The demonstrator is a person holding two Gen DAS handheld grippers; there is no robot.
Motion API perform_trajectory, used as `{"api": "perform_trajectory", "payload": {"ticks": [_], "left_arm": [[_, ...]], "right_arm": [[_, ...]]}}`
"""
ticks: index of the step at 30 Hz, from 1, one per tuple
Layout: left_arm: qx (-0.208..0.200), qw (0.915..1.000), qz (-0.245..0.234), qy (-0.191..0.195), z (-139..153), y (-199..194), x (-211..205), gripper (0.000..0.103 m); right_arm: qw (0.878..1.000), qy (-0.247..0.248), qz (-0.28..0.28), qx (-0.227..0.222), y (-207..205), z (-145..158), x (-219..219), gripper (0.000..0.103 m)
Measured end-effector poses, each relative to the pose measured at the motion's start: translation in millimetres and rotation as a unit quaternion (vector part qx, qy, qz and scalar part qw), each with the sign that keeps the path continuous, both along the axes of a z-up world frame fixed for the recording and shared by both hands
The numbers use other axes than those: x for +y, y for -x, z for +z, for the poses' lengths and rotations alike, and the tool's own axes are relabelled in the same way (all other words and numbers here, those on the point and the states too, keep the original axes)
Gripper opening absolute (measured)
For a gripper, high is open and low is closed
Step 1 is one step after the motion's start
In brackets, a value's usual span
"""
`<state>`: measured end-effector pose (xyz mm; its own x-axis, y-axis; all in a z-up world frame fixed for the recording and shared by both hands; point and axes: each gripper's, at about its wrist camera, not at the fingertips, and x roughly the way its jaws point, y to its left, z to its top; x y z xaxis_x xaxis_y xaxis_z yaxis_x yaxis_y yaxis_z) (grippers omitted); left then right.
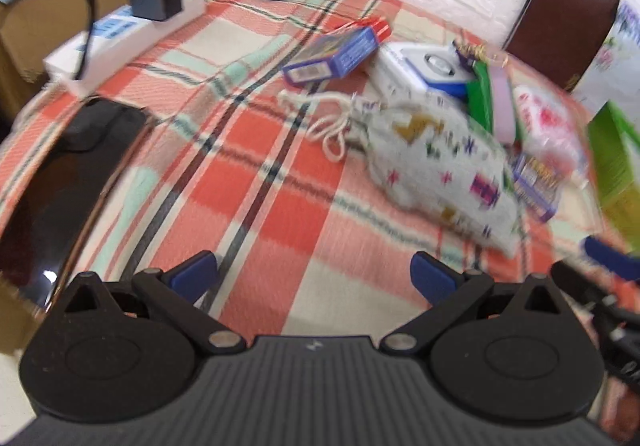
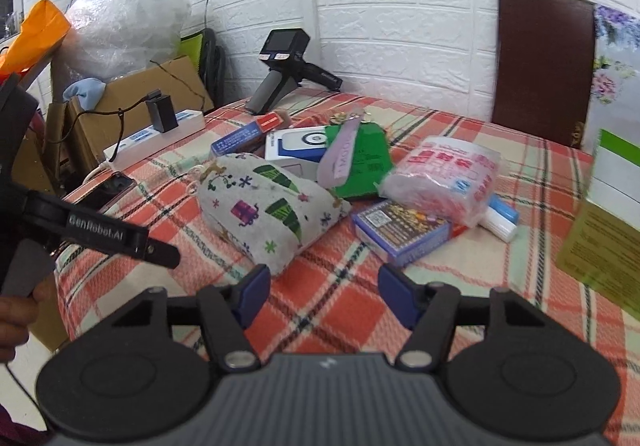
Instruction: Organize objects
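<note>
A white drawstring pouch with printed gifts and trees (image 2: 268, 205) lies on the plaid tablecloth (image 2: 340, 310); it also shows in the left wrist view (image 1: 436, 157). Behind it are a blue box (image 1: 332, 55), a white and blue box (image 2: 296, 147), a green packet (image 2: 366, 161), a pink plastic bag (image 2: 444, 173) and a blue card box (image 2: 400, 232). My left gripper (image 1: 314, 272) is open and empty above the cloth, left of the pouch. My right gripper (image 2: 322, 290) is open and empty, just in front of the pouch and card box.
A white power strip with a black adapter (image 1: 128, 25) lies at the left. A dark phone (image 1: 100, 125) lies near the left edge. A black handheld device (image 2: 284, 65) stands at the back. A brown board (image 2: 540, 65) leans on the wall. A green and white box (image 2: 612, 181) is at the right.
</note>
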<state>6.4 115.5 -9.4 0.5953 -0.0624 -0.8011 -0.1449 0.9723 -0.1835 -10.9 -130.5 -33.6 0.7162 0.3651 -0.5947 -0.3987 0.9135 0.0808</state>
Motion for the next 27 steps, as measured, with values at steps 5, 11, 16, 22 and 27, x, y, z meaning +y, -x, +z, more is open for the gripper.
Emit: {"api": "perform_trajectory", "payload": {"ticks": [5,11,16,22,27], "left_arm": [[-0.047,0.9977,-0.019,0.046,16,-23,16,0.103],[-0.057,0.9939,-0.062,0.071,14,-54,13,0.095],[-0.025,0.9836,-0.102,0.146,-8,-74,4,0.052],[-0.069,0.9803,-0.125,0.136,30,-34,-13,0.033],[-0.131,0.9668,-0.176,0.131,72,-31,-49,0.033]], "right_arm": [[0.999,-0.005,0.025,0.030,-18,-4,15,0.058],[0.998,-0.008,0.036,0.051,-38,-13,33,0.060],[0.997,-0.011,0.038,0.073,-59,-28,46,0.052],[0.998,-0.022,0.059,0.016,-25,-5,40,0.029],[0.996,-0.027,0.025,-0.087,6,24,6,0.029]]}}
